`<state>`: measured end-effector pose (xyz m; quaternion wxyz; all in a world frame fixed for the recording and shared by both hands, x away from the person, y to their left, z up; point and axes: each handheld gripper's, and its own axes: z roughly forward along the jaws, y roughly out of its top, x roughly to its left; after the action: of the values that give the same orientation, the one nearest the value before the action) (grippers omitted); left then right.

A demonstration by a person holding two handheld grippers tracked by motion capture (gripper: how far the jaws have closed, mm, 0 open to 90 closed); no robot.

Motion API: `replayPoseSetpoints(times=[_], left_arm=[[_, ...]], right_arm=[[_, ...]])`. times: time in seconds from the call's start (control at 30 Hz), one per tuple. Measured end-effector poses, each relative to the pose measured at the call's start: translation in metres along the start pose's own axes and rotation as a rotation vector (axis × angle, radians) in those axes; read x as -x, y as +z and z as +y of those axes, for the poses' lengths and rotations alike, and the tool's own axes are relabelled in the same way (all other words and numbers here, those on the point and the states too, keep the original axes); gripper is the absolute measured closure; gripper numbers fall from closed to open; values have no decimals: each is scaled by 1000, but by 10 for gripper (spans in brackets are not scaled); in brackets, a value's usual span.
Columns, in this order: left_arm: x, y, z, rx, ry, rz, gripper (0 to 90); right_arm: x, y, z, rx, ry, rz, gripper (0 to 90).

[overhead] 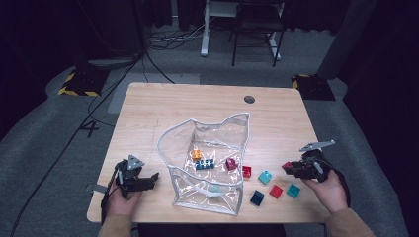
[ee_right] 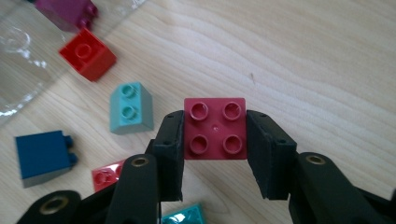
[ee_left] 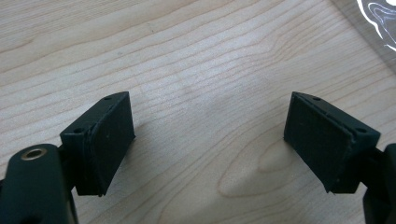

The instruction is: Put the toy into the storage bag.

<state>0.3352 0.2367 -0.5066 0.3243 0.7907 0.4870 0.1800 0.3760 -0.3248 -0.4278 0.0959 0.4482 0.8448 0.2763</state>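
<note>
Dark-red brick [ee_right: 215,129] is pinched square between our right gripper [ee_right: 215,151] jaws, lifted just off the table [overhead: 163,106] at its right edge. Clear bag [overhead: 207,163] already holds about four bricks. Left gripper [ee_left: 210,140] idle beside the bag, jaws spread, nothing between them. We reckon five loose bricks remain: red [overhead: 246,171], light teal [overhead: 265,177], red [overhead: 276,191], teal [overhead: 293,190], navy [overhead: 257,198].

High view looks down on the table [overhead: 148,106]; both gripper views sit close above it
</note>
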Motion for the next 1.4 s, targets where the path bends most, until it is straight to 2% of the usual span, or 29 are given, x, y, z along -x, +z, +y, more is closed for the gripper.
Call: replayPoseSetpoints(times=[0.2,0.3,0.37,0.7,0.8,0.9,1.2,1.4], left_arm=[[0,0,0,0,0,0,164],[0,0,0,0,0,0,163],[0,0,0,0,0,0,164],[0,0,0,0,0,-1,164],[0,0,0,0,0,-1,163],[0,0,0,0,0,-1,164],[0,0,0,0,0,-1,163],[0,0,0,0,0,-1,164]], right_arm=[[-4,-17,10,56,-9,24,591],[-5,-25,14,83,-4,62,591],[-7,-29,16,98,-5,68,591],[-20,-54,33,164,-52,72,591],[-24,-61,38,189,-59,94,591],[-27,-69,44,224,-60,139,592],[-42,-86,58,280,-112,166,592],[-51,-96,68,323,-142,167,592]])
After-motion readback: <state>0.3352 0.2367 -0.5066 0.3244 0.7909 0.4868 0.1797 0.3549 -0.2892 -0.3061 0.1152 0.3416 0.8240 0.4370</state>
